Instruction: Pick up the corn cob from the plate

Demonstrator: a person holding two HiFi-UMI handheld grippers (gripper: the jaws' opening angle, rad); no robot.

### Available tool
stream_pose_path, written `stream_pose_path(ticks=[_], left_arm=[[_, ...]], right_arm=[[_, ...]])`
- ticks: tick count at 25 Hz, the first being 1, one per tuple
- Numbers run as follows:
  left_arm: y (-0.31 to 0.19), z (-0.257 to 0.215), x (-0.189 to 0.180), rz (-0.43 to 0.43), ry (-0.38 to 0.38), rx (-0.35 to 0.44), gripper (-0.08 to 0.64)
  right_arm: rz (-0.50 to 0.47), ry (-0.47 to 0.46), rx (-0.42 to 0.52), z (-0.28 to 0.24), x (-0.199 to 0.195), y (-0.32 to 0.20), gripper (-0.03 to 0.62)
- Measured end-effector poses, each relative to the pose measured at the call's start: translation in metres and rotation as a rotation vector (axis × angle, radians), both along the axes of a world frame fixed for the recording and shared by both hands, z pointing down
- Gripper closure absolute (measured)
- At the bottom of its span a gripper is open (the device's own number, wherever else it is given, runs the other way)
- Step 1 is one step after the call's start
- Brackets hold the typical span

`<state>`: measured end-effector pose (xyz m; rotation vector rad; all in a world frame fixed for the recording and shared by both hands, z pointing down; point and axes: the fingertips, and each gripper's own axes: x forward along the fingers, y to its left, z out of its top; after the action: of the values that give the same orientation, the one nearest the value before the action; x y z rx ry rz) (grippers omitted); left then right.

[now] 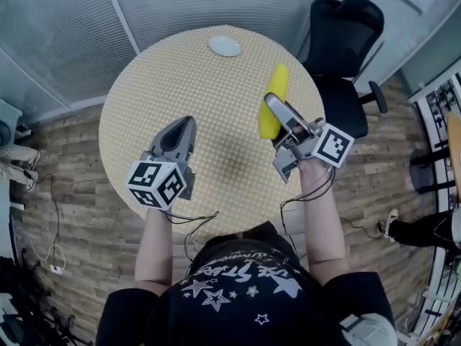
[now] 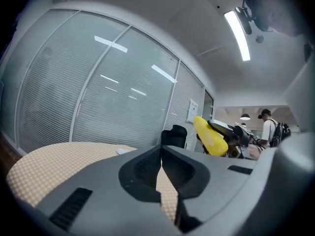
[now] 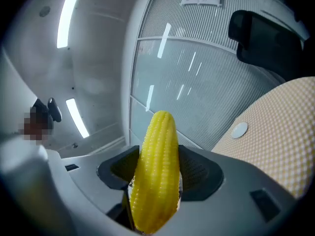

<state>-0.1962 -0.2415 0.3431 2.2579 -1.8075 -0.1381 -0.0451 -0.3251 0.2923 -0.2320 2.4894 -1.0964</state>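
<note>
Yellow corn cob (image 3: 155, 171), just one, held up above the counter (image 1: 166, 85).
The right hand-held gripper (image 1: 276, 109) squeezes it; the left hand-held gripper (image 1: 184, 125) is pinched closed; one white plate (image 1: 225, 46) sits far off.

Black star-print shirt (image 1: 238, 294); grey left claw (image 1: 189, 120), right claw (image 1: 271, 101); thin cables (image 1: 194, 218).

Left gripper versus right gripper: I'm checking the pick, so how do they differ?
The left gripper has fingers shut on nothing; the right gripper has fingers clamped on the yellow corn cob. The left gripper hangs over the left half of the round yellow-checked table, the right gripper near its right edge. Both are grey with marker cubes.
</note>
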Motion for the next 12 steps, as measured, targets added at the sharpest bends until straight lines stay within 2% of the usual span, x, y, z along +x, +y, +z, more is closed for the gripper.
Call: stream_pose_path(ticks=[6,9,12], left_arm=[[0.015,0.012,0.043,0.113,0.018,-0.008,0.549],[0.022,0.014,0.068,0.150,0.017,-0.013,0.549],[0.030,0.016,0.085,0.161,0.009,-0.007,0.549]], right_arm=[[0.091,-0.091,-0.099,0.014,0.054,0.041,0.344],[0.104,-0.112,-0.115,0.017,0.075,0.052,0.344],[0.080,-0.098,-0.107,0.021,0.079,0.060,0.344]])
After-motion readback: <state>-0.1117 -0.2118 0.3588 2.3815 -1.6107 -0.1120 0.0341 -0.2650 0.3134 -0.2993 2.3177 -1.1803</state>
